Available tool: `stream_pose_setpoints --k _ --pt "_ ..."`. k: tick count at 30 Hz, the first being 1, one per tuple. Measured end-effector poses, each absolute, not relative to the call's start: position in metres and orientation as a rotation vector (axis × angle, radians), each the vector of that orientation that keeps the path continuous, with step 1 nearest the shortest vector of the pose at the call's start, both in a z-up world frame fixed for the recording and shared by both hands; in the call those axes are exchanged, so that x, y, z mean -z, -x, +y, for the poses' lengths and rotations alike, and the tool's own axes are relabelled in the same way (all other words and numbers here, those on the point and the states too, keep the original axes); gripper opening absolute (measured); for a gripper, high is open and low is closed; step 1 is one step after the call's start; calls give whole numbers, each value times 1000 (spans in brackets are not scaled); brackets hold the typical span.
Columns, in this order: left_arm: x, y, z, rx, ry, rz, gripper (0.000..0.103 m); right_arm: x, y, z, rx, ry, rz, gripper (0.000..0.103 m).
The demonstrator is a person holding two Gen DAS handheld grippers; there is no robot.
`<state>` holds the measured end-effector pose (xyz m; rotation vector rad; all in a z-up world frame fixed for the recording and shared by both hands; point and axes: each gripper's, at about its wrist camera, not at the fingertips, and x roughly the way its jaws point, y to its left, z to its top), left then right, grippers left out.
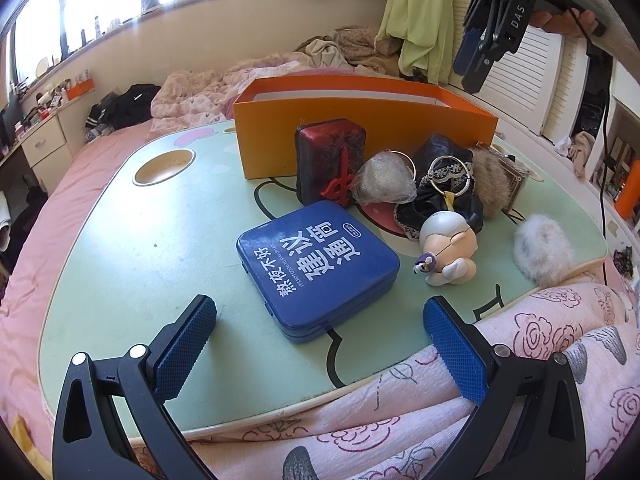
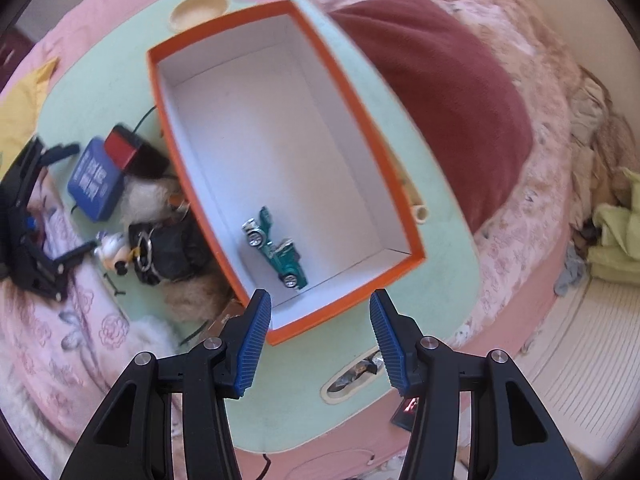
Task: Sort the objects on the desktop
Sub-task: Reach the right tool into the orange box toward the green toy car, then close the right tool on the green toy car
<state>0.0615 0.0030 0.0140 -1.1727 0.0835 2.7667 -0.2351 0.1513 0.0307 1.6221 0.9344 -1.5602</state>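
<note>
An orange box (image 1: 360, 120) stands open on the green lap table (image 1: 120, 264). In the right wrist view the orange box (image 2: 168, 120) holds a green toy car (image 2: 276, 250). My right gripper (image 2: 320, 312) is open and empty, high above the box's near end; it also shows in the left wrist view (image 1: 476, 64). My left gripper (image 1: 320, 316) is open and empty, low over the table's near edge, its fingers either side of a blue tin (image 1: 316, 264). Beyond the tin lie a red mahjong-tile block (image 1: 330, 160), a white figurine (image 1: 448, 248), a black pouch with rings (image 1: 444, 172) and fur pom-poms (image 1: 542, 252).
The table rests on a bed with pink floral bedding (image 1: 480, 400). A cup hole (image 1: 164, 166) is at the table's far left. A clear wrapped bundle (image 1: 384, 180) lies by the red block. A dark red pillow (image 2: 448, 92) lies beyond the table. Clothes are piled at the back.
</note>
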Motion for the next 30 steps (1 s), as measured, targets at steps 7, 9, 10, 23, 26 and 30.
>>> stream_pose_setpoints --k 7,9,10,23,26,30 --pt "-13 -56 3 -2762 1193 65 103 -8 238 138 1392 -1595 1013 46" --pt "-12 -54 3 -2760 1200 63 103 -2 240 136 1344 -1592 1021 45" --pt "-12 -52 2 -2758 1204 62 103 1 241 135 1329 -1590 1022 44" --pt "-8 -41 7 -2750 1233 79 103 60 270 126 1127 -1683 906 33" --pt "-7 -40 7 -2748 1233 80 103 59 278 127 1172 -1666 906 21" --pt "-7 -40 3 -2745 1230 75 103 57 285 129 1207 -1664 886 18"
